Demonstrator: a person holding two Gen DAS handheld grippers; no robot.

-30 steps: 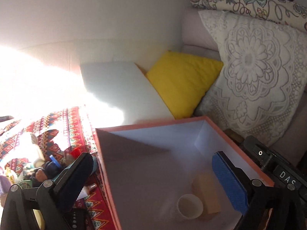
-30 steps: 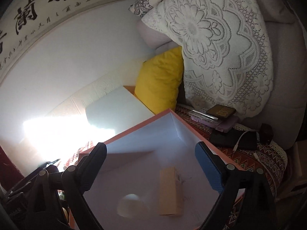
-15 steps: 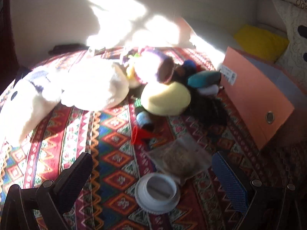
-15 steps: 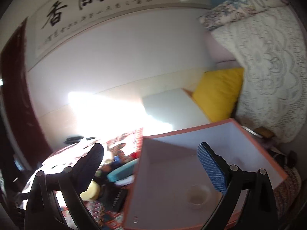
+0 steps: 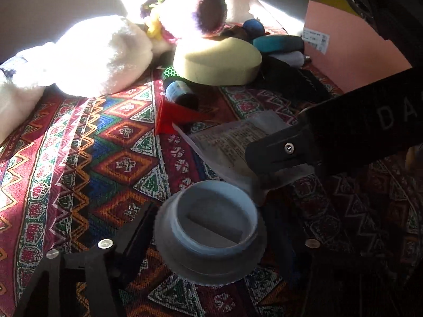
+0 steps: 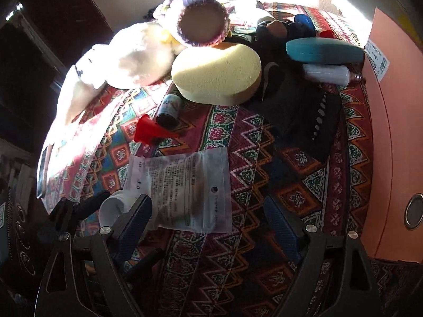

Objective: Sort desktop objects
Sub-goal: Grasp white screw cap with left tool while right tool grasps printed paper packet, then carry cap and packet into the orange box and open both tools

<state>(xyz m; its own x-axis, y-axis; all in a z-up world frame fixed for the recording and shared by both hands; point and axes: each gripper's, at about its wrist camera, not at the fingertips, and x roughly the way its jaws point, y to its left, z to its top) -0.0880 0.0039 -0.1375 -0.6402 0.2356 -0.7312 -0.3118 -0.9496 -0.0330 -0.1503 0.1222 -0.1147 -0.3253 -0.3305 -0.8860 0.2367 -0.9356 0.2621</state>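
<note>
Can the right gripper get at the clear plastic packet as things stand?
Probably yes: the right gripper is above the plastic packet, jaws closing, nothing on top. The left gripper at the white lid crowds one edge.

Both wrist cameras looked steeply down, close over the patterned cloth (image 5: pixel 87 153). The left sat nearest the white lid (image 5: pixel 211 227). Both views shared the printed bag (image 6: pixel 182 185), red funnel (image 6: pixel 150 132) and yellow sponge (image 5: pixel 216 60).

Both grippers point steeply down at the cloth. The left gripper (image 5: pixel 211 227) is closing its jaws around a lid. The right gripper (image 6: pixel 208 222) is closing too, jaws wide apart, gripping nothing.
</note>
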